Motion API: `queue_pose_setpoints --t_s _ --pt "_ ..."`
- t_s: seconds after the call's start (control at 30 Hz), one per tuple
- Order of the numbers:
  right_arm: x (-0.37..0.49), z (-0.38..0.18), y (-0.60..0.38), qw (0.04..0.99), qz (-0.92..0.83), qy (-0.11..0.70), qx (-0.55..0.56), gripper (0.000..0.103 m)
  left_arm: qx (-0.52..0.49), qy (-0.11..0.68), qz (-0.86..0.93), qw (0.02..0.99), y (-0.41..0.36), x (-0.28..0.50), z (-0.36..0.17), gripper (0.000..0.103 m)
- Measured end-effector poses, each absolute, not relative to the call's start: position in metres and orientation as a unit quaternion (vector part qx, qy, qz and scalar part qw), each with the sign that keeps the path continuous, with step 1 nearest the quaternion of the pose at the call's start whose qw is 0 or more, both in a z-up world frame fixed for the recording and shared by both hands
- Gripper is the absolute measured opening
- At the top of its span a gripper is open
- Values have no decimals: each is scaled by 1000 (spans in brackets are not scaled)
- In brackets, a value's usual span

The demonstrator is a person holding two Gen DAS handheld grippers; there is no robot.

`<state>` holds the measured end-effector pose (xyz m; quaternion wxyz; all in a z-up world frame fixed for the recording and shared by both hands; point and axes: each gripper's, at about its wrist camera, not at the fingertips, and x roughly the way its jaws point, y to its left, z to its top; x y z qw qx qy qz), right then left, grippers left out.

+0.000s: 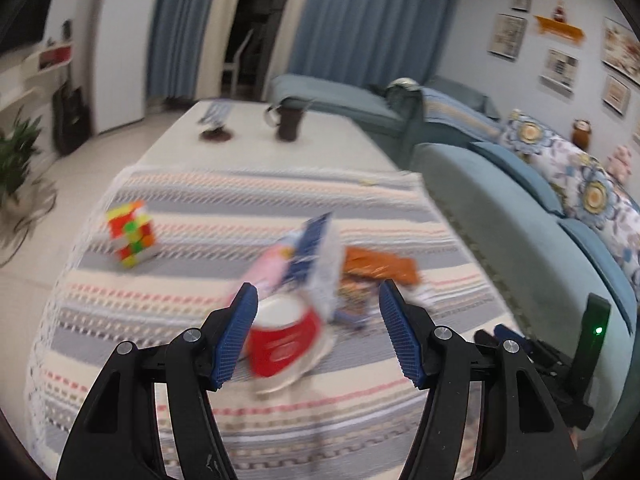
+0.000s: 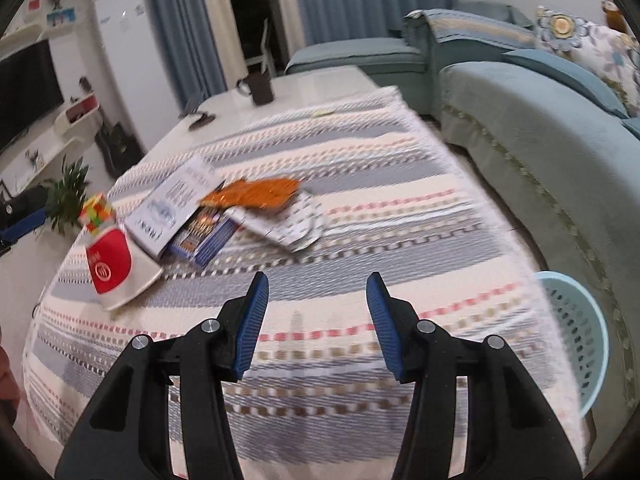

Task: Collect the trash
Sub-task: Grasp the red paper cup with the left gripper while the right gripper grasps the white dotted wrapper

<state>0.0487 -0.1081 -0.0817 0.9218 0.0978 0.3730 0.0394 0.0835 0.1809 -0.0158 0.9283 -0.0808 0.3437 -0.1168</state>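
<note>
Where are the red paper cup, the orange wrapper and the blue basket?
red paper cup (image 2: pixel 110 266), right wrist view, red side wall
orange wrapper (image 2: pixel 256 192), right wrist view, middle of the foil
blue basket (image 2: pixel 580 336), right wrist view, perforated wall

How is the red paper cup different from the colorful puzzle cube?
The red paper cup is round and lies tipped on its side; the puzzle cube is blocky with flat faces. The cup is red and white; the cube has many bright colors. In the right wrist view the cup looks bigger than the cube. Both rest on the striped tablecloth.

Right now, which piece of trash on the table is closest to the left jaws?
The red paper cup, tipped on its side just ahead of the open left gripper; the wrappers lie farther back.
</note>
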Motion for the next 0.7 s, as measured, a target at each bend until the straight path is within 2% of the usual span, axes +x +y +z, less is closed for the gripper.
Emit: queue_pose_setpoints --t_s 0.23,0.3,0.47,0.5,0.57,0.7 --pt "54 -98 -83 919 49 384 72 49 -80 379 -127 913 195 104 -59 61" --pt "53 -98 -83 920 51 382 71 53 -74 382 -126 912 192 110 -66 61" --pt "53 -100 -83 919 56 384 70 54 -63 376 -121 916 184 119 -74 60" --pt "53 -100 -82 919 57 384 68 54 -65 378 -125 915 181 120 -77 59" --pt "53 -100 -78 920 58 384 62 54 -65 388 -142 908 175 120 -80 50" --pt "52 -100 -75 921 62 382 54 57 -72 392 -191 897 164 109 -83 45"
